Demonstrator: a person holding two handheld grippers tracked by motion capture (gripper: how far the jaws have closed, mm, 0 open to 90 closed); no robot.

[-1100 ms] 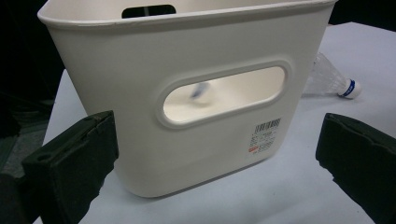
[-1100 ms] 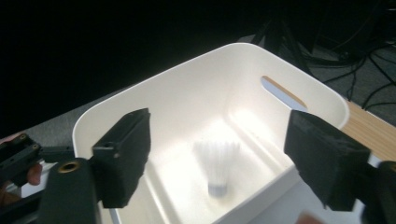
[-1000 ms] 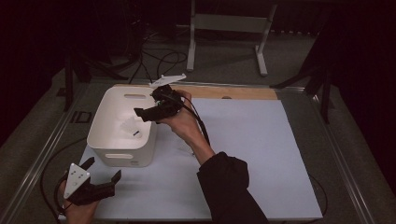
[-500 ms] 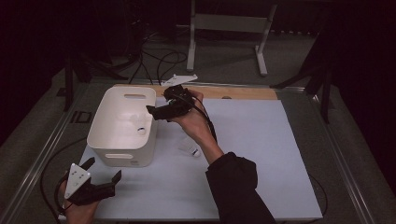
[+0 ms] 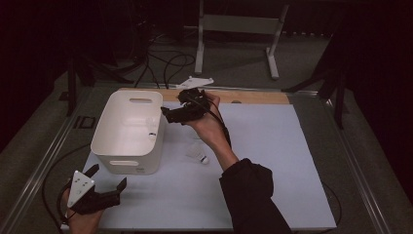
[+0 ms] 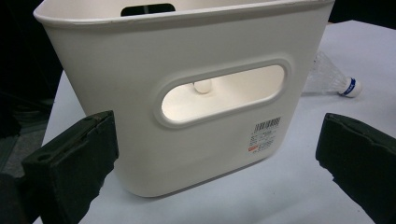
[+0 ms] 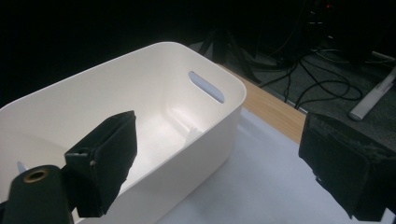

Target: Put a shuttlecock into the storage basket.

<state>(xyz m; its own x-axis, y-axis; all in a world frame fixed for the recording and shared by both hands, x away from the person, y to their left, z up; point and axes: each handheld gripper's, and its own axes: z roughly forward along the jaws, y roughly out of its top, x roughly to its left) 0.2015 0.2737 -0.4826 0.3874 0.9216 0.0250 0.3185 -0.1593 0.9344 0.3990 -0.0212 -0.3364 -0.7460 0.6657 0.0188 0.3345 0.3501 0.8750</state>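
Observation:
A white plastic bin [image 5: 127, 146] with handle slots stands on the left of the white table mat. My right gripper [image 5: 171, 108] hovers at the bin's far right rim [image 7: 233, 93], open and holding nothing. Inside the bin lies a small white shuttlecock [image 7: 192, 134], whose cork shows through the near handle slot [image 6: 203, 86]. Another white shuttlecock [image 5: 197, 153] with a blue band lies on the mat just right of the bin, also seen in the left gripper view [image 6: 334, 80]. My left gripper [image 5: 107, 176] rests open near the front left corner, its jaws facing the bin's near wall [image 6: 187, 140].
A wooden strip [image 5: 253, 96] runs along the far edge of the mat [image 5: 272, 161]. Cables [image 5: 165, 63] and a metal stand [image 5: 234, 29] are on the floor beyond. A white flat piece [image 5: 195, 82] lies at the far table edge.
My right gripper has drawn back to the right, from above the bin's inside to its right rim. The shuttlecock on the mat has come into sight from behind the arm. The left gripper stayed put.

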